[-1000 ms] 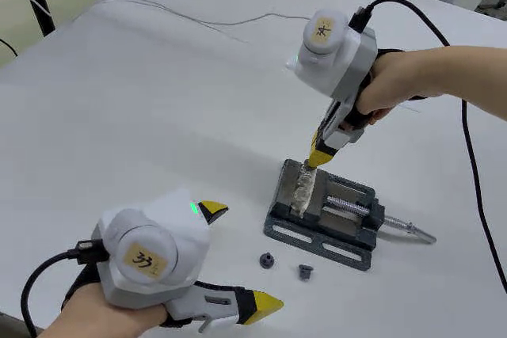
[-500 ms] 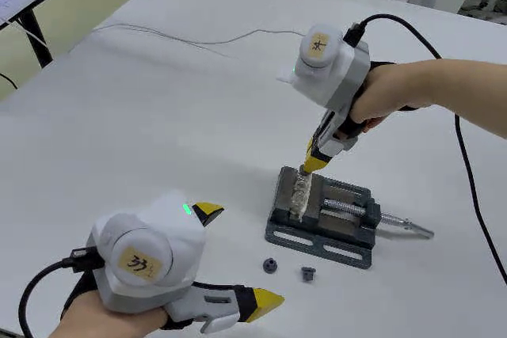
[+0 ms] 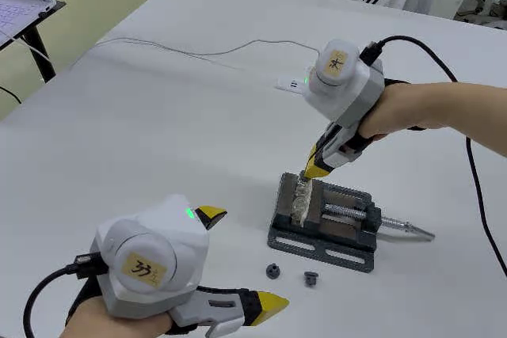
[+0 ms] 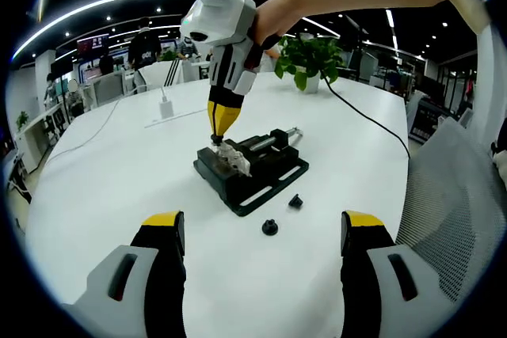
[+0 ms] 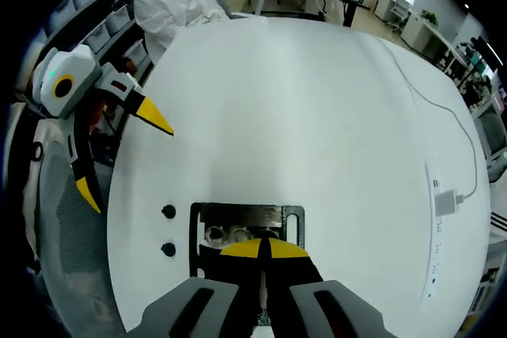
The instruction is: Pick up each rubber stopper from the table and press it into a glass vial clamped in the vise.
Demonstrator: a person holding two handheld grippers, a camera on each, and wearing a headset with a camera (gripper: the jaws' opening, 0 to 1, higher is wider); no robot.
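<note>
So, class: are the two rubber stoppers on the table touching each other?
Apart. The head view shows bare table between one stopper and the other stopper.

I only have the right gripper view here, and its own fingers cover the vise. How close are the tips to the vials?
Observer: The left gripper view shows the right gripper with shut tips right at the top of the vials in the vise; contact I cannot tell.
Operator: Which way does the vise screw point?
Observer: In the head view the screw handle sticks out on the side away from the vials.
Operator: Is the left gripper carrying anything?
Observer: No, the left gripper is open and empty; the nearer stopper and the farther stopper lie on the table ahead of it.
</note>
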